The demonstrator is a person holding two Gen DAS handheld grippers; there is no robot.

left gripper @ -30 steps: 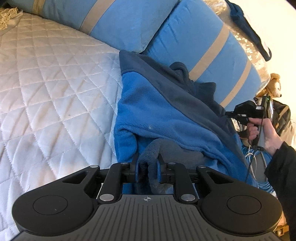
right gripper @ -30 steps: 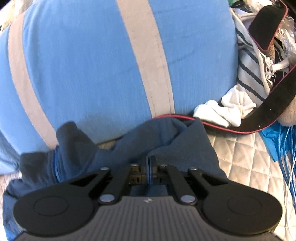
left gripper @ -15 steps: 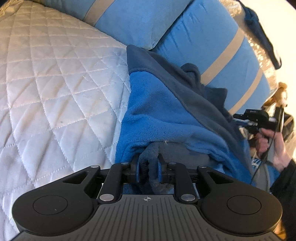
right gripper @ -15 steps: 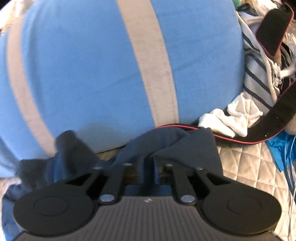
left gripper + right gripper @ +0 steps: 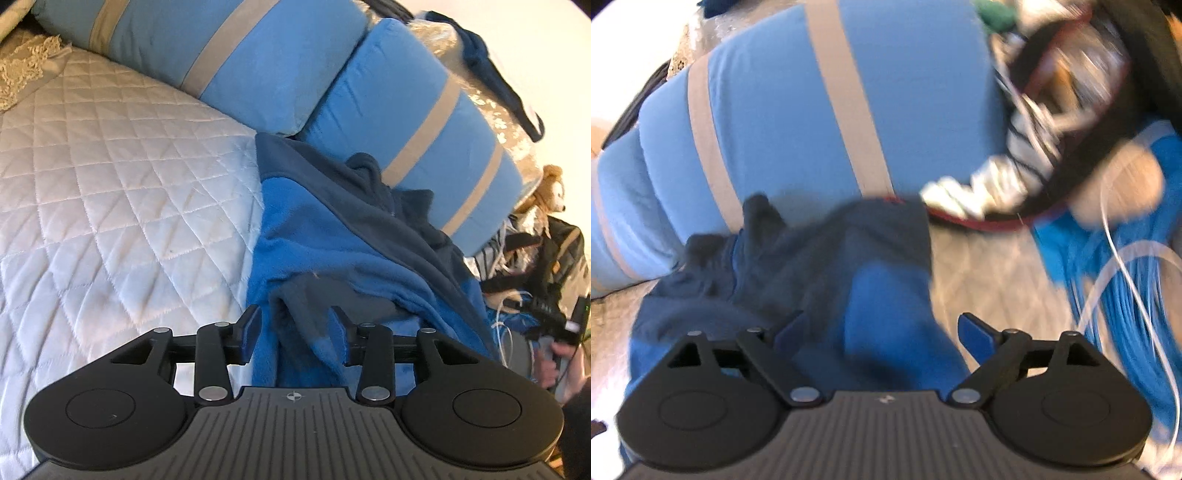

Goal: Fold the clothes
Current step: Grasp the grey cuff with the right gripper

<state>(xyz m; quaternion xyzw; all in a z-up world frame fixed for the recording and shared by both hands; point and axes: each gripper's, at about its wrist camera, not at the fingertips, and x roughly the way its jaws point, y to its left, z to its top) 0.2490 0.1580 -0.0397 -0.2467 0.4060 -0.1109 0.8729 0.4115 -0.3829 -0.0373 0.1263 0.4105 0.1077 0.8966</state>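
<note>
A fleece garment (image 5: 332, 236), bright blue with navy panels, lies crumpled on the white quilted bedspread (image 5: 110, 184) against the pillows. My left gripper (image 5: 295, 328) sits at its near edge. Its jaws are opening, and a grey-blue fold of the fleece stands loose between the pads without being pressed. In the right wrist view, blurred by motion, my right gripper (image 5: 882, 330) hovers over the other end of the fleece (image 5: 879, 295). Its jaws are opening wide and the cloth lies below them, ungripped. A hand holds the right gripper (image 5: 554, 325) at the right edge of the left wrist view.
Two blue pillows with beige stripes (image 5: 424, 129) lean behind the garment. Right of them are a stuffed bear (image 5: 550, 188), a black bag with red trim (image 5: 1071, 147), striped and white cloth, and a bundle of blue and white cords (image 5: 1126, 295).
Both grippers were shut on folds of the fleece and have let go. The left has lifted a little. The right has pulled back and swung right, so more of the garment shows.
</note>
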